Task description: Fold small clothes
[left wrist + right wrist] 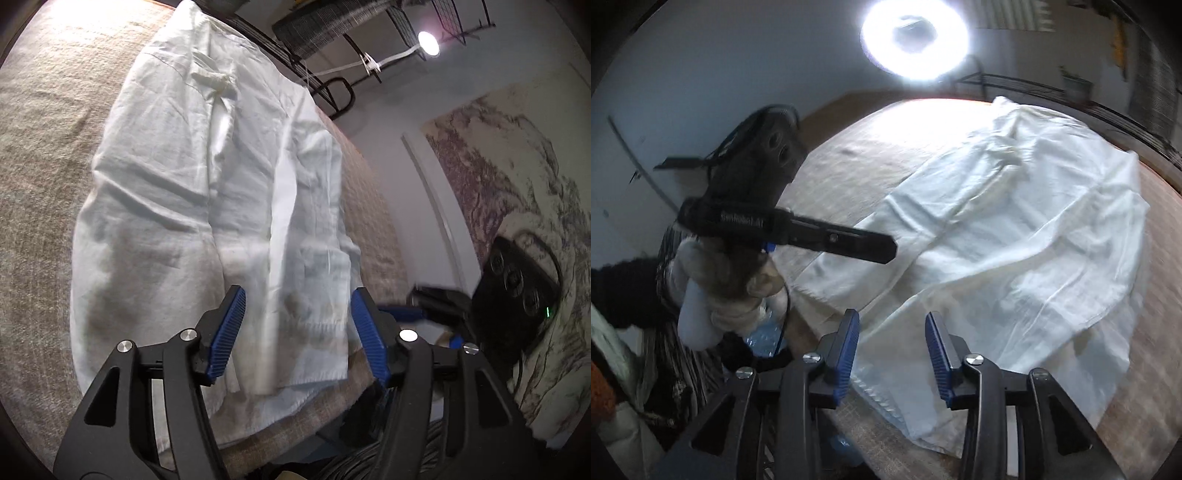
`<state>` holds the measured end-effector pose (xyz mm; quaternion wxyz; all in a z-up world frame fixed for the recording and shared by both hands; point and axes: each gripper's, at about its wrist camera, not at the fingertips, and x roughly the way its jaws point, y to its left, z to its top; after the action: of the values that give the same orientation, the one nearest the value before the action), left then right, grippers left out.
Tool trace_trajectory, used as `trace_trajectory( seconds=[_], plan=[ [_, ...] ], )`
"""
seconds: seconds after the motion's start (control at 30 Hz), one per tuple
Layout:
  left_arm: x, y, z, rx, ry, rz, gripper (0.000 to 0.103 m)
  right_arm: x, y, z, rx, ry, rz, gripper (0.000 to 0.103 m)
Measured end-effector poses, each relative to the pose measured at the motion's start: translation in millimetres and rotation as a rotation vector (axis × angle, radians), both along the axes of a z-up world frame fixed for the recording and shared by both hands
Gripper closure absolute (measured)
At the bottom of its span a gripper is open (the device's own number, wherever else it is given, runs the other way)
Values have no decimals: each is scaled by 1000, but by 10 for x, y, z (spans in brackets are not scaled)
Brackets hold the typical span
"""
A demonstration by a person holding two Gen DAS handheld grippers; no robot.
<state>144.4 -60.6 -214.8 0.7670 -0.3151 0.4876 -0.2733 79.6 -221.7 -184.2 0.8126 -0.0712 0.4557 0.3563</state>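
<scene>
Blue pads of the left gripper stand wide apart over the near hem of the white shirt spread on the table, holding nothing; the right gripper gapes narrower, empty, its fingertips blurred

The shirt lies spread on the table ahead of the left gripper, its hem nearest the fingertips.
</scene>
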Motion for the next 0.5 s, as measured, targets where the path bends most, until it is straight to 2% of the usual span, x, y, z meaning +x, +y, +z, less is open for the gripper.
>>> trace_trajectory(
  seconds=[0.1,0.17,0.2,0.23,0.33,0.43,0.47,0.5],
  plan=[
    [-21,-167,-7,97,-24,-51,41,116,-254,-29,34,13,-69,65],
    [-8,-282,-58,165,-25,-77,41,314,-527,-23,45,11,-191,65],
    [3,-324,-90,184,-21,-85,41,448,-709,-24,47,5,-276,61],
    [2,-347,-121,194,-18,-90,41,589,-888,-33,54,4,-361,55],
    [49,-412,-216,216,-2,-98,41,986,-1299,-89,135,44,-526,54],
    [80,-439,-234,216,-15,-94,42,1348,-1470,-176,195,76,-586,54],
    [90,-445,-233,219,-20,-98,45,1460,-1479,-207,187,83,-597,54],
    [102,-456,-236,223,-25,-107,60,1561,-1472,-248,171,90,-607,55]
  ],
)
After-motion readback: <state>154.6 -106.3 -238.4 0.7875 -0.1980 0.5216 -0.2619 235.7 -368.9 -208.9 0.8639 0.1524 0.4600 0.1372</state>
